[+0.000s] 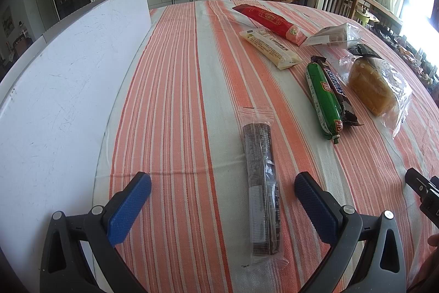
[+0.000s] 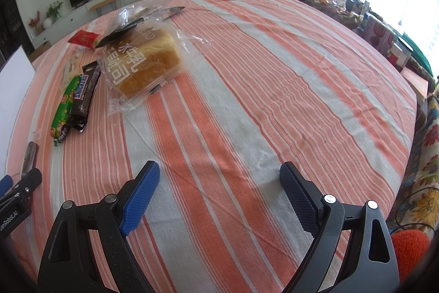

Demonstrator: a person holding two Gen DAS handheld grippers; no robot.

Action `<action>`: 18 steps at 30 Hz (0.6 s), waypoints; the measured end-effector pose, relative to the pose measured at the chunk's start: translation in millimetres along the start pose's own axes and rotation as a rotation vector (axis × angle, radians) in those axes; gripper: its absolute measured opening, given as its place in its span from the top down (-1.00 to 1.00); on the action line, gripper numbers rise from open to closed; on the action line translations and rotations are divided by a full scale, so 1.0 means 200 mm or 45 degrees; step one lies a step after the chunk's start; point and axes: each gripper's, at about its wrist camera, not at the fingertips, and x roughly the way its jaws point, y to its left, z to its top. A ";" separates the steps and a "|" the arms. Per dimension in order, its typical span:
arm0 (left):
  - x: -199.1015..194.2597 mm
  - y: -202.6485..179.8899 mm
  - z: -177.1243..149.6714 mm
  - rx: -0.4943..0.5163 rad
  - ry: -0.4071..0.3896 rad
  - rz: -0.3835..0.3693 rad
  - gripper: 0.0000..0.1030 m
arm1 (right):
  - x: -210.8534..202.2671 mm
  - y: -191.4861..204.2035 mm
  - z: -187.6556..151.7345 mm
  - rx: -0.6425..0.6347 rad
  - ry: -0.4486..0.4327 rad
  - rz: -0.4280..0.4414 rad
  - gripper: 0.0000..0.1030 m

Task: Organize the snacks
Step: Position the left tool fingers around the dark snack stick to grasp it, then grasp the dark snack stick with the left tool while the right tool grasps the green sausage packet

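Left wrist view: the left claw (image 1: pixel 222 199) is held low over the striped bench (image 1: pixel 170 73), jaws spread wide, nothing gripped.
Nearest snack: a long dark bar in clear wrap (image 1: pixel 262 188) is seen lying flat between the spread fingers, lengthwise along the view — no contact with either pad can be made out.
Handling of it: judged light and fairly stiff along its length; the film is likely slick and crinkly, so a hold across the solid middle is favoured over the loose sealed ends.
Snack cluster: further out and to the right, a green sausage-shaped pack (image 1: pixel 323 98) and a Snickers bar (image 1: pixel 336 91) are laid side by side, touching.
Bread: a packaged loaf (image 1: pixel 370 87) sits just beyond them — soft, easily crushed, its bag loose; a gentle hold would be called for.
Far snacks: a cream wrapped bar (image 1: pixel 270 48) and a red packet (image 1: pixel 271 19) are laid close together; a clear bag (image 1: pixel 333 36) rests near them.
White board: a white panel (image 1: pixel 63 73) is stood along the bench's left edge.
Right wrist view: the right claw (image 2: pixel 219 191) is also spread apart and empty, held over bare cloth, well apart from the loaf.
Stage: sorting judged barely begun — all snacks are on the bench.
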 end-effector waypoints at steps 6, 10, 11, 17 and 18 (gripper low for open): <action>0.00 0.00 0.00 0.000 0.000 0.000 -1.00 | -0.08 -0.17 0.01 0.251 -0.076 0.406 -0.74; 0.00 0.00 0.00 0.000 0.000 0.000 -1.00 | -0.10 -0.16 0.04 0.254 -0.068 0.601 -0.73; 0.00 0.00 0.00 0.000 0.000 -0.001 -1.00 | -0.11 -0.12 0.06 0.229 -0.062 0.643 -0.73; 0.00 0.00 0.00 0.000 0.000 -0.001 -1.00 | -0.11 0.25 0.27 -0.070 0.050 0.832 -0.69; 0.00 0.00 0.00 0.000 0.000 -0.001 -1.00 | -0.09 0.31 0.32 -0.110 0.065 0.829 -0.66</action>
